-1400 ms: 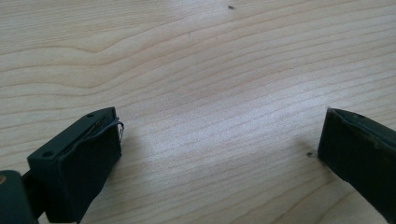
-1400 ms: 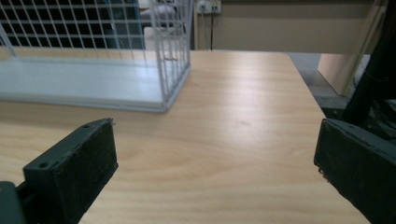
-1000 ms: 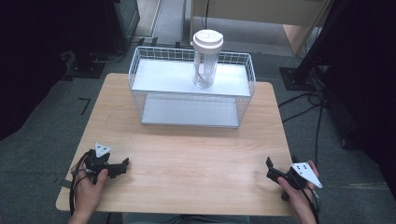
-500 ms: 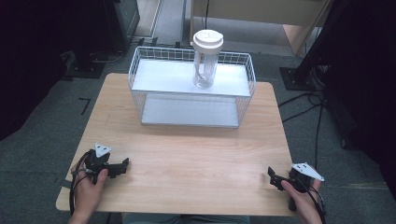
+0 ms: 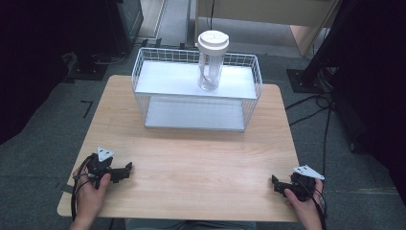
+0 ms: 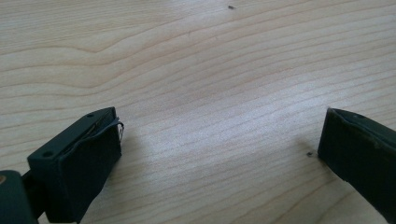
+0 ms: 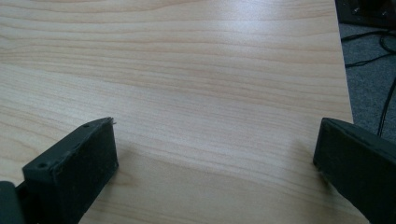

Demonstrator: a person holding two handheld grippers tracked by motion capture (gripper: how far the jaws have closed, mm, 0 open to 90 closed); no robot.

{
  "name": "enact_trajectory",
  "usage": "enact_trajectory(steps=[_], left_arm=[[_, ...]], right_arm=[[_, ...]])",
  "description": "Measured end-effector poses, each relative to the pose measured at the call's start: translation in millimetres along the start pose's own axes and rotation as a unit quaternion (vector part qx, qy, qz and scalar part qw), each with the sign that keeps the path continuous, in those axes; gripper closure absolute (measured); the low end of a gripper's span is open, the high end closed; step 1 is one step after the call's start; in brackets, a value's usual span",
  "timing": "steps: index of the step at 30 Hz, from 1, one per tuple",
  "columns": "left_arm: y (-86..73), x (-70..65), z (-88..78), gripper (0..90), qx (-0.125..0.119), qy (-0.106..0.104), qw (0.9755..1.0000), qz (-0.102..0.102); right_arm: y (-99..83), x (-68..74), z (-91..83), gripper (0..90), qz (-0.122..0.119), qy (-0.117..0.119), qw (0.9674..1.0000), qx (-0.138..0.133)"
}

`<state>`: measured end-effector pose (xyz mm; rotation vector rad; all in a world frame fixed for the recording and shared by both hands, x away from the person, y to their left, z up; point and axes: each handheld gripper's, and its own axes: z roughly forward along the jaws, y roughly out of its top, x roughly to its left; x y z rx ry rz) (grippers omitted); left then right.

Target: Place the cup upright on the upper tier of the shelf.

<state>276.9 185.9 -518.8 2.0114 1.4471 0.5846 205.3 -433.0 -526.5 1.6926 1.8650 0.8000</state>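
**Both grippers idle at near edge of table**

Left gripper [image 5: 125, 168] sits low over the near-left part of the table [image 5: 191, 158], jaws spread wide, bare wood between them. Right gripper [image 5: 275, 182] at the table's near-right corner, jaws likewise wide, nothing held. Mid-table bare. Toward the table's far edge stands a white wire basket [image 5: 196, 96]; a clear jar [image 5: 211, 67] with a white lid stands upright on its upper shelf, well apart from both grippers

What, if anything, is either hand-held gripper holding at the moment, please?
Nothing. The left hand-held gripper and the right hand-held gripper both have their jaws spread wide over bare table, far from the jar.
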Motion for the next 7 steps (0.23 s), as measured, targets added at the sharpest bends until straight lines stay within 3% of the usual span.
enact_trajectory(steps=[7], left_arm=[[1.4, 0.2, 1.2, 0.0, 0.000, 0.000, 1.0000, -0.001]], right_arm=[[0.3, -0.3, 0.2, 0.0, 0.000, 0.001, 1.0000, 0.000]])
